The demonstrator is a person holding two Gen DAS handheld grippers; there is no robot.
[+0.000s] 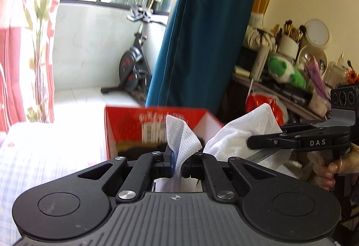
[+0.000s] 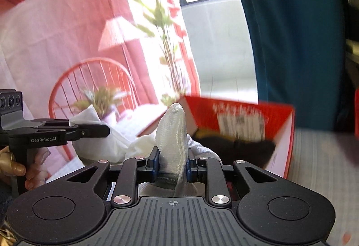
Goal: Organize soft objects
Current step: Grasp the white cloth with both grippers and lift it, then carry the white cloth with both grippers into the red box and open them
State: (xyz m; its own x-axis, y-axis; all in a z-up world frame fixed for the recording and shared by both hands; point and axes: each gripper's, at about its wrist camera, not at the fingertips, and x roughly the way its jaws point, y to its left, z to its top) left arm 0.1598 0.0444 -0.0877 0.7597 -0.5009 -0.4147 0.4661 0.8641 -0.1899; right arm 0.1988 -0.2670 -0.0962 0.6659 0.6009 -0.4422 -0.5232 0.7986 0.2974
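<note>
Pinching one edge of a white cloth (image 1: 182,133) between its pressed-together fingers, the left gripper (image 1: 177,161) holds the fabric up in front of its camera, while the right gripper (image 2: 171,162) clamps another bunched part of the same cloth, which stands up between its fingers. Just beyond the cloth sits an open red cardboard box (image 1: 125,120) with dark contents, resting on a pale striped surface (image 2: 318,156). Farther back hang a teal curtain (image 1: 202,32) and a red patterned curtain (image 1: 18,43), with an exercise bike (image 1: 132,61) by the window.
</note>
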